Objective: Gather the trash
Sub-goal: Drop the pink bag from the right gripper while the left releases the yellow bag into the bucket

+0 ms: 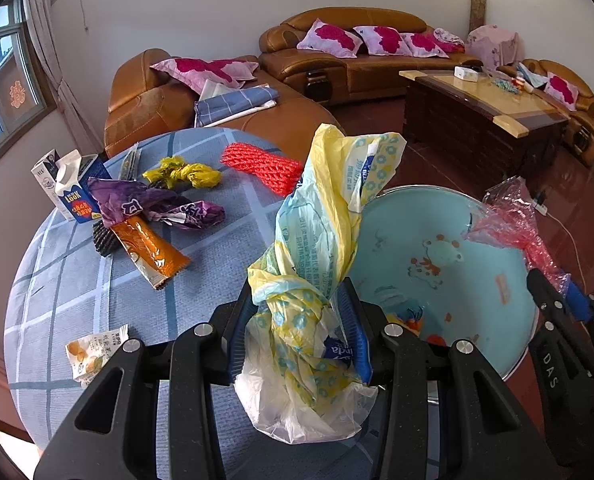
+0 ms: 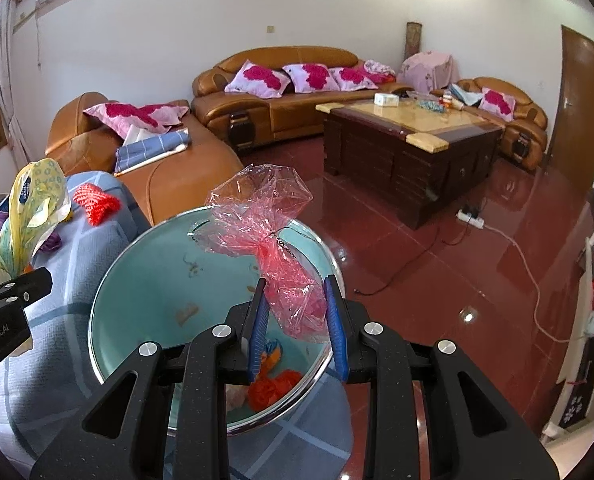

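between the blue pads of the left gripper (image 1: 299, 312) sits a crumpled yellow and pale-blue plastic bag (image 1: 317, 220), pinched at its knotted middle; the fingers are clamped on it, with the bag rising above the fingertips and a clear white part hanging below them. just right of those fingers lies the light-blue basin (image 1: 437, 264), its rim close to the right pad. ahead and left of the fingers, on the blue plaid tablecloth (image 1: 77, 280), lie a red foam net (image 1: 261, 166), a knotted yellow bag (image 1: 183, 174), a purple wrapper (image 1: 153, 204), an orange packet (image 1: 149, 250) and a milk carton (image 1: 73, 196). a small snack wrapper (image 1: 93, 354) lies left of the gripper body.

between the fingers of the right gripper (image 2: 295, 308) is a pink cellophane wrapper (image 2: 265, 232), held above the basin (image 2: 145, 264). the pads close on its lower end, and the sheet fans out beyond the fingertips. below the fingers, inside the basin, rest red and orange scraps (image 2: 273, 388). well beyond both grippers stand brown sofas (image 2: 281, 92) and a coffee table (image 2: 413, 140).
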